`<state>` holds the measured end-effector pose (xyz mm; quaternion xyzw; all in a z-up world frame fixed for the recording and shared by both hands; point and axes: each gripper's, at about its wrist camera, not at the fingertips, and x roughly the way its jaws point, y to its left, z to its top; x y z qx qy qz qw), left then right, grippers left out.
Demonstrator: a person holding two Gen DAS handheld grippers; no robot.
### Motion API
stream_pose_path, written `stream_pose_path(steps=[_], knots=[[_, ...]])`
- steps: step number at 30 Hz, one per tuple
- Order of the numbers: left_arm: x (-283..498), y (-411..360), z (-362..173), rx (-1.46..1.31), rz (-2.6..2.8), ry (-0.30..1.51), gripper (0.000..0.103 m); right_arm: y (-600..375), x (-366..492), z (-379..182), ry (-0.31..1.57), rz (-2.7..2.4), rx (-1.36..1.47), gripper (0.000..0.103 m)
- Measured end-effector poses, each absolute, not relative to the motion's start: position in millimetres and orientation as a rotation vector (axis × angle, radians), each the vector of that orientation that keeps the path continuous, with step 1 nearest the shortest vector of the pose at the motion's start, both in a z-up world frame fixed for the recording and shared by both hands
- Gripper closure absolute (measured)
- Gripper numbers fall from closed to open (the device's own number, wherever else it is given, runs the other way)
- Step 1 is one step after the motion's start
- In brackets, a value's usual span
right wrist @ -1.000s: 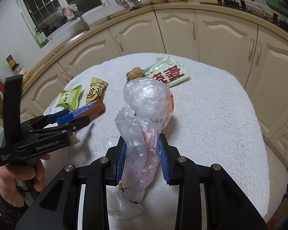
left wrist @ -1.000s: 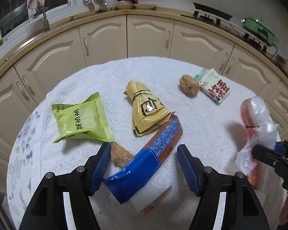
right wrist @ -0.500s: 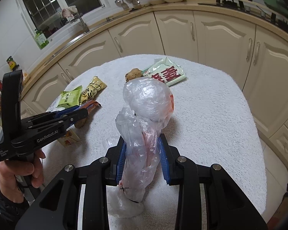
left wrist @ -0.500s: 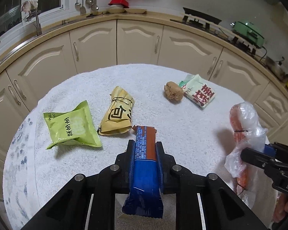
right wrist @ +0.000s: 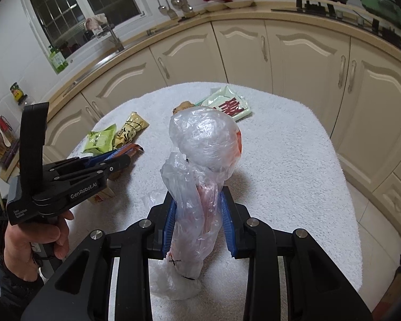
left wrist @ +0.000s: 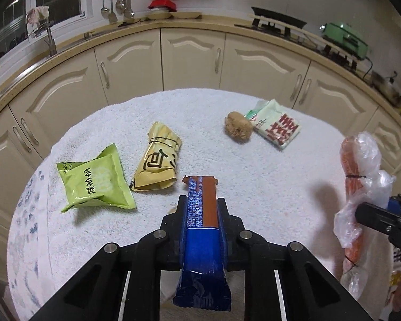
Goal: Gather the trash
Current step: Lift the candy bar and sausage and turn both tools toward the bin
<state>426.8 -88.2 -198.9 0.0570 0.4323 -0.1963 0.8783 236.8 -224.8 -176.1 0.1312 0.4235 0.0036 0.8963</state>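
My left gripper (left wrist: 202, 203) is shut on a blue and brown snack wrapper (left wrist: 201, 230), held clear of the white towel-covered table (left wrist: 267, 176). My right gripper (right wrist: 197, 203) is shut on a clear plastic bag (right wrist: 203, 144) with orange contents, standing upright. In the left wrist view the bag (left wrist: 361, 160) and right gripper (left wrist: 374, 211) are at the right edge. On the towel lie a green packet (left wrist: 96, 182), a yellow packet (left wrist: 159, 160), a brown lump (left wrist: 238, 127) and a pale packet with red characters (left wrist: 276, 127). The right wrist view shows the left gripper (right wrist: 120, 160) at the left.
A small white box (right wrist: 101, 196) lies on the towel under the left gripper, which a person's hand (right wrist: 34, 240) holds. Cream kitchen cabinets (left wrist: 189, 58) and a counter curve around behind the table. The towel's right half (right wrist: 294, 160) is bare.
The left gripper, open around the blue wrapper a second ago, has shut on it and lifted it, so it now points straight ahead. The right gripper and its bag have stayed put.
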Motion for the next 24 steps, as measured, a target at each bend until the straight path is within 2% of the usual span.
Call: stream_pose_path(steps=[9, 17, 24], knots=[[380.1, -87.2, -160.0, 0.069, -0.421, 0.757, 0.088, -234.6, 210.1, -150.0, 0.804, 0.008, 0.279, 0.071], [310.7, -98.0, -116.2, -0.001, -0.442, 0.59, 0.088, -259.1, 168.6, -107.9, 0.682, 0.017, 0.308, 0.071], [244.7, -125.4, -99.4, -0.062, -0.519, 0.48, 0.087, -293.7, 122.3, -75.1, 0.585, -0.01, 0.333, 0.071]])
